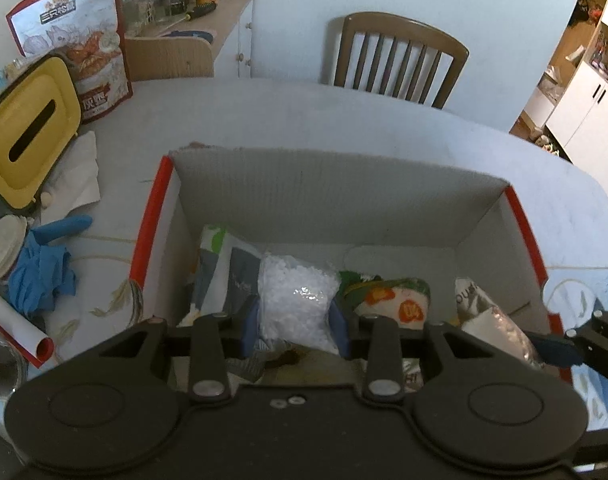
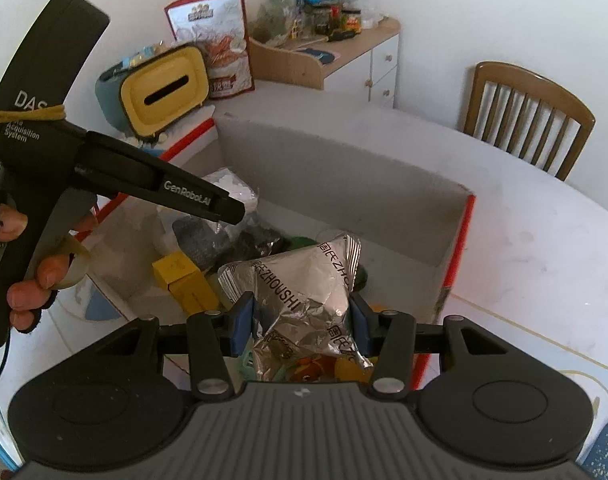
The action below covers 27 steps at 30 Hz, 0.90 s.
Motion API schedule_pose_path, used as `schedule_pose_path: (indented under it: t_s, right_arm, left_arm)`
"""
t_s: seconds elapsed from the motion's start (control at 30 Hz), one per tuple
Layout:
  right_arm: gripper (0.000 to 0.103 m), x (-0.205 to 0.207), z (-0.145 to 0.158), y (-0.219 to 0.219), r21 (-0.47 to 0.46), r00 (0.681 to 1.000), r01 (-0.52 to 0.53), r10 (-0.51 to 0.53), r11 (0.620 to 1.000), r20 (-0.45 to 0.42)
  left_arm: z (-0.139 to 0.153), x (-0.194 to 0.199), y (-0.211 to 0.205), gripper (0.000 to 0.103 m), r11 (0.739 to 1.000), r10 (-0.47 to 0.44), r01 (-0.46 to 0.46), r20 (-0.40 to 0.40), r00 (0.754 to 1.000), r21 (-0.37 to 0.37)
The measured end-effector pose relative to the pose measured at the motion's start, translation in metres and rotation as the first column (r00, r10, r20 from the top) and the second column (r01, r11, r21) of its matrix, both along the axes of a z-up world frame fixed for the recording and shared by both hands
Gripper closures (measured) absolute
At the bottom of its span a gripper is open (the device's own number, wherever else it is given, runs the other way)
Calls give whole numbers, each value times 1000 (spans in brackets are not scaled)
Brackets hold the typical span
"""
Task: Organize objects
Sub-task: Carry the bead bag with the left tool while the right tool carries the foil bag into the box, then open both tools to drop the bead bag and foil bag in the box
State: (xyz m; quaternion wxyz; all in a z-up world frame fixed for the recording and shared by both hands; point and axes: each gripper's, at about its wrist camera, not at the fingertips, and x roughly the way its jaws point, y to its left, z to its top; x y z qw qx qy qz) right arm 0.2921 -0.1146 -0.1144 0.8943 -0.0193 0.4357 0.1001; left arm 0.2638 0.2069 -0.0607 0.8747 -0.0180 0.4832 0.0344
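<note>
A cardboard box [image 1: 328, 184] with red edges stands on the white table; it also shows in the right wrist view [image 2: 344, 184]. My left gripper [image 1: 296, 326] is shut on a clear bag of white pellets [image 1: 298, 300] and holds it inside the box. My right gripper [image 2: 300, 326] is shut on a silver foil snack packet [image 2: 304, 300] over the box's near right part. In the box lie a grey-white pouch [image 1: 224, 276], an orange-green packet [image 1: 396, 300] and a yellow carton [image 2: 184, 284]. The left gripper's body [image 2: 144, 184] reaches into the right wrist view.
A yellow tissue box [image 1: 28, 136], a large snack bag [image 1: 84, 40], blue gloves [image 1: 44, 272] and a paper cup [image 1: 2, 248] stand left of the box. A wooden chair [image 1: 396, 60] is behind the table. A cluttered side cabinet [image 2: 344, 52] stands by the wall.
</note>
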Motion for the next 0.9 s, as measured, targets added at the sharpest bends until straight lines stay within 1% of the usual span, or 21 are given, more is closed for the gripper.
schedule_pose_path:
  t_s: [0.27, 0.43, 0.7, 0.9]
  right_arm:
    - [54, 8, -18, 8, -35, 999, -17, 15, 999, -43]
    - [54, 12, -28, 9, -54, 998, -9, 6, 999, -64]
    - [53, 14, -28, 10, -55, 997, -11, 7, 998, -73]
    - [53, 13, -27, 10, -53, 997, -7, 3, 999, -73]
  left_arm:
    - [-14, -4, 1, 67, 1000, -28, 28, -30, 999, 12]
    - [-20, -2, 2, 67, 999, -37, 38, -47, 998, 20]
    - [-31, 1, 4, 66, 999, -35, 38, -94, 995, 30]
    - [-31, -1, 4, 64, 999, -33, 37, -98, 995, 38]
